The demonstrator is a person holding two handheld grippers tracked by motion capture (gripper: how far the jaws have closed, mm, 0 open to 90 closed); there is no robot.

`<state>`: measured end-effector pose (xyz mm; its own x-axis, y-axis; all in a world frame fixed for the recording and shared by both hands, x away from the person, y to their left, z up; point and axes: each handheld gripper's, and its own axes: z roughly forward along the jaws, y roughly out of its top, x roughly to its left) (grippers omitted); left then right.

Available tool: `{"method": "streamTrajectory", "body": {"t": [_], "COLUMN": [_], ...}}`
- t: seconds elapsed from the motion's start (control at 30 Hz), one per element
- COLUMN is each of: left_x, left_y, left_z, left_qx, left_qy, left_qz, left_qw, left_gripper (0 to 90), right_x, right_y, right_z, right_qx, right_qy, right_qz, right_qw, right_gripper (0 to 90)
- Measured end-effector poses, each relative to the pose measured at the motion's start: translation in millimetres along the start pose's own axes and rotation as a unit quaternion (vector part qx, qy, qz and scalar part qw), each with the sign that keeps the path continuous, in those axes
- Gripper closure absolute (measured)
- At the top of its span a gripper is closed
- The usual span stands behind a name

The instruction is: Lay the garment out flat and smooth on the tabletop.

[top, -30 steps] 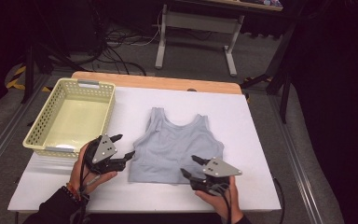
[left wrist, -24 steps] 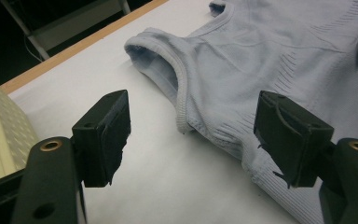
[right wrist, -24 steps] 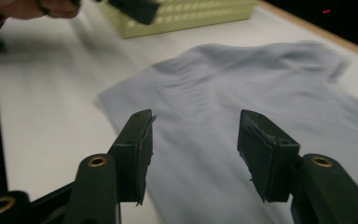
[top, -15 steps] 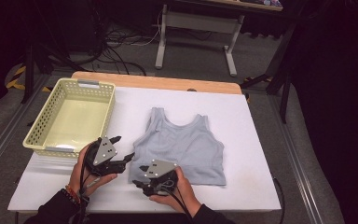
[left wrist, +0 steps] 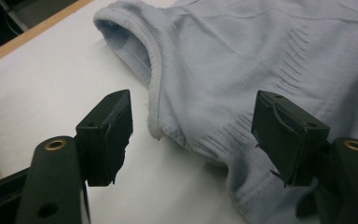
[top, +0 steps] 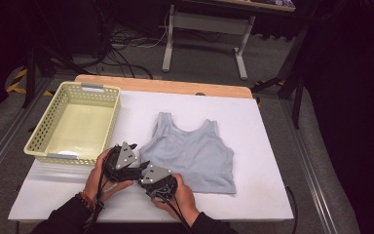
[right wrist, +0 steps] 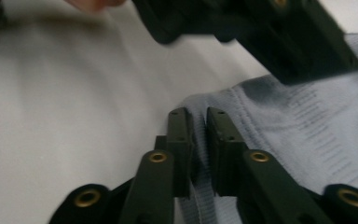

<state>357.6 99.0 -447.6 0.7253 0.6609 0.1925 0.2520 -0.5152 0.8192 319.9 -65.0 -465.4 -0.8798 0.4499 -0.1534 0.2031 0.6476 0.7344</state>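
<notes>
The right hand-held gripper point(top: 146, 176), having crossed from the grey tank top's point(top: 195, 156) other bottom corner, has just closed its jaws on the hem nearest the basket point(top: 73, 124), beside the left hand-held gripper point(top: 137, 163), whose jaws stand apart astride that edge on the tabletop point(top: 272, 161), suggesting a fold is starting.

White table point(top: 272, 146), basket point(top: 44, 146), grey top point(top: 199, 156)

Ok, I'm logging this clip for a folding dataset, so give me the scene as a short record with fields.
garment: light blue tank top, lying flat on the white table
basket: pale yellow, slotted sides, left of the top, nothing in it
left gripper: open, jaws astride the top's side edge, not pressing it
right gripper: jaws have just been closing, pinching the top's bottom corner hem
hands: side by side at the top's lower left corner
</notes>
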Motion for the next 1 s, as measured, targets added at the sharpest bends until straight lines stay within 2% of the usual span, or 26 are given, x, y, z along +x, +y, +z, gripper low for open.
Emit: {"method": "streamTrajectory", "body": {"t": [0.07,0.13,0.17,0.27,0.3,0.37,0.4,0.43,0.47,0.5,0.53,0.57,0.6,0.63,0.67,0.77,0.83,0.9,0.93,1.0], "left_x": [0.8,4.5,6.6,10.3,11.9,16.2,16.2,18.5,18.5,19.7,20.0,19.8,19.8,19.8,19.7,18.1,15.2,14.5,15.9,16.9], "left_y": [1.9,2.3,1.4,0.0,-0.2,1.2,1.2,0.5,0.5,-0.2,-0.8,-1.1,-1.1,-1.5,-1.8,-1.6,-0.6,-0.4,-0.9,-1.4], "left_z": [6.7,16.2,21.8,33.2,38.0,41.3,41.3,42.0,42.0,40.9,40.1,38.6,38.6,37.6,36.4,32.9,29.3,26.7,22.9,20.7], "left_qx": [0.007,0.022,0.029,0.053,0.067,0.075,0.075,0.080,0.080,0.082,0.080,0.082,0.082,0.081,0.080,0.079,0.078,0.075,0.073,0.072], "left_qy": [0.000,-0.003,-0.005,-0.005,-0.010,-0.018,-0.018,-0.028,-0.028,-0.043,-0.057,-0.068,-0.068,-0.082,-0.086,-0.088,-0.078,-0.075,-0.073,-0.074], "left_qz": [-0.008,-0.026,-0.039,-0.056,-0.068,-0.094,-0.094,-0.107,-0.107,-0.114,-0.119,-0.121,-0.121,-0.124,-0.127,-0.117,-0.107,-0.105,-0.104,-0.106], "left_qw": [0.9999,0.9994,0.9988,0.9970,0.9954,0.9926,0.9926,0.9906,0.9906,0.9892,0.9879,0.9869,0.9869,0.9857,0.9849,0.9861,0.9882,0.9888,0.9893,0.9889], "left_gripper": [31.0,31.0,31.1,29.3,27.9,26.1,26.8,28.4,30.6,30.6,38.6,51.2,55.1,55.1,62.9,76.2,78.4,78.7,79.1,79.1], "right_x": [2.4,3.4,4.0,5.5,6.0,7.9,7.9,8.1,8.1,8.2,8.4,9.4,9.4,9.7,10.2,11.0,11.8,12.3,15.0,15.6], "right_y": [-1.7,-2.3,-3.1,-4.3,-4.5,-5.3,-5.3,-5.6,-5.6,-5.8,-6.2,-6.9,-6.9,-7.1,-7.2,-6.9,-5.8,-5.4,-3.9,-3.5], "right_z": [-1.6,-2.2,-3.0,-4.9,-5.3,-6.7,-6.7,-8.3,-8.3,-8.8,-10.0,-12.0,-12.0,-12.5,-13.4,-16.7,-17.4,-16.9,-16.1,-16.1], "right_qx": [-0.004,-0.005,-0.007,-0.011,-0.010,-0.014,-0.014,-0.018,-0.018,-0.020,-0.023,-0.029,-0.029,-0.029,-0.031,-0.038,-0.043,-0.044,-0.047,-0.047], "right_qy": [-0.005,-0.007,-0.007,0.000,0.000,0.000,0.000,0.003,0.003,0.003,0.005,0.004,0.004,0.005,0.006,0.006,0.006,0.008,0.008,0.009], "right_qz": [-0.006,-0.010,-0.014,-0.014,-0.017,-0.020,-0.020,-0.019,-0.019,-0.017,-0.018,-0.020,-0.020,-0.019,-0.019,-0.023,-0.022,-0.021,-0.029,-0.031], "right_qw": [1.0000,0.9999,0.9999,0.9998,0.9998,0.9997,0.9997,0.9997,0.9997,0.9996,0.9996,0.9994,0.9994,0.9994,0.9993,0.9990,0.9988,0.9988,0.9984,0.9984], "right_gripper": [83.1,83.2,83.4,83.7,83.7,83.8,83.8,83.9,83.9,84.0,84.0,84.0,84.0,84.1,84.1,84.2,84.4,84.4,84.4,84.5]}}
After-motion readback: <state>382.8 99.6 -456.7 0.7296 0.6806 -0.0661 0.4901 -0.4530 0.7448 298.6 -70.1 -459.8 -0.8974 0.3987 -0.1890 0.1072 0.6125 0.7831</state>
